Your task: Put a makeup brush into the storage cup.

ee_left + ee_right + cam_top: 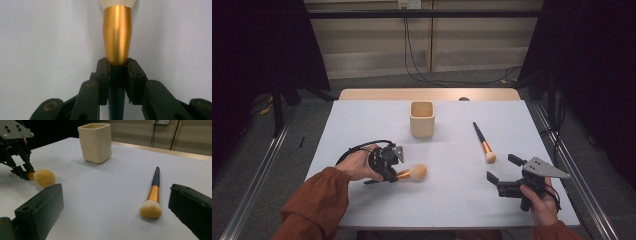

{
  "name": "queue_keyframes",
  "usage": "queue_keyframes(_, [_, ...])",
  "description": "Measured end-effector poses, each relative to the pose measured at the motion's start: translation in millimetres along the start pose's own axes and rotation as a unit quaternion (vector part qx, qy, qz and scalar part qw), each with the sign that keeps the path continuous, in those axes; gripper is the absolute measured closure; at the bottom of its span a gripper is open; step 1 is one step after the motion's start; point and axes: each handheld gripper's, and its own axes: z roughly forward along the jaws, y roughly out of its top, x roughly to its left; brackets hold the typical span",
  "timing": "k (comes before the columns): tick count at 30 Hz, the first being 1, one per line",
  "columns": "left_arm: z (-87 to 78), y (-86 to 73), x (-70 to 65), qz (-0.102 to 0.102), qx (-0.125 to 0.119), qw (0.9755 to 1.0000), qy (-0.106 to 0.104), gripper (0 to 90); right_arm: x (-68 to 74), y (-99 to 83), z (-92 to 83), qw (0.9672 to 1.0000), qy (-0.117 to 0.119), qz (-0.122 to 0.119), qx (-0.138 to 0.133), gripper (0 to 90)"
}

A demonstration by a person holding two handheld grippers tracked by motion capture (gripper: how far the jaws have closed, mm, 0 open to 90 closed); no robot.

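The left gripper (393, 169) is clamping the makeup brush (117, 37) on its dark handle just behind the smooth, likely slippery ferrule, probably light and stiff, while the right gripper (501, 174) is standing apart.

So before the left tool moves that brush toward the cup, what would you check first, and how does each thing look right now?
1. Left tool closed on the held brush: ok; in its own view the jaws pinch the dark handle just below the gold collar.
2. Brush head free: ok; the bristles stick out past the jaws.
3. Cup upright, mouth open: ok.
4. Cup inside free of things: cannot tell; its bottom is hidden.
5. Path from brush to cup free: ok; bare table lies between them.
6. Right tool out of the way: ok; open, apart from the second brush and off to the side.
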Motion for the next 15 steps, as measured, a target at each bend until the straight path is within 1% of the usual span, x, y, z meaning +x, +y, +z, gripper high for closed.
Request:
queue_keyframes(1, [-1.6, -0.4, 0.8, 0.002, -0.005, 1.0000, 0.002, 74.5, 0.0, 0.0, 0.0, 1.0000, 0.000, 0.000, 0.000, 0.0])
queue_keyframes(2, [-2.9, -0.7, 0.8, -0.001, -0.009, 0.9999, 0.006, 74.4, 0.0, 0.1, 0.0, 1.0000, 0.000, 0.000, 0.000, 0.0])
queue_keyframes(3, [-5.2, -1.4, 1.5, -0.002, -0.015, 0.9999, 0.003, 74.4, 0.0, 0.1, 0.0, 1.0000, 0.000, 0.000, 0.000, 0.0])
queue_keyframes(4, [-6.5, -1.6, 1.8, -0.005, -0.021, 0.9997, 0.007, 74.4, 0.0, 0.1, 0.0, 1.0000, 0.000, 0.000, 0.000, 0.0])
queue_keyframes(5, [-8.7, -2.2, 2.3, -0.012, -0.030, 0.9994, 0.011, 74.4, -0.1, 0.1, 0.0, 1.0000, -0.001, 0.000, 0.000, 0.0])
queue_keyframes(6, [-11.3, -3.4, 2.7, -0.018, -0.044, 0.9988, 0.006, 74.4, 0.0, 0.1, -0.1, 1.0000, 0.000, 0.000, 0.000, 0.0])
queue_keyframes(8, [-14.6, -4.5, 2.5, -0.025, -0.059, 0.9979, 0.009, 74.4, 0.1, 0.1, -0.3, 1.0000, 0.000, 0.000, -0.001, 0.0])
queue_keyframes(9, [-16.6, -5.1, 2.9, -0.028, -0.067, 0.9972, 0.014, 74.4, 0.0, 0.1, -0.4, 1.0000, 0.000, 0.000, -0.001, 0.0])
queue_keyframes(11, [-20.5, -6.6, 3.8, -0.035, -0.088, 0.9954, 0.014, 74.4, -0.1, 0.1, -0.3, 1.0000, -0.001, 0.001, -0.001, 0.0])
queue_keyframes(12, [-22.2, -7.2, 3.7, -0.041, -0.101, 0.9938, 0.020, 74.5, -0.1, 0.1, -0.3, 1.0000, -0.001, 0.001, -0.001, 0.0])
queue_keyframes(13, [-23.9, -7.6, 3.4, -0.047, -0.113, 0.9923, 0.019, 74.4, 0.0, 0.1, -0.4, 1.0000, 0.000, 0.000, -0.001, 0.0])
queue_keyframes(14, [-25.7, -7.9, 3.6, -0.048, -0.122, 0.9910, 0.023, 74.4, -0.1, 0.1, -0.4, 1.0000, 0.000, 0.000, -0.001, 0.0])
queue_keyframes(15, [-27.5, -8.3, 3.7, -0.052, -0.134, 0.9894, 0.023, 74.4, 0.0, 0.1, -0.4, 1.0000, -0.001, 0.001, -0.001, 0.0])
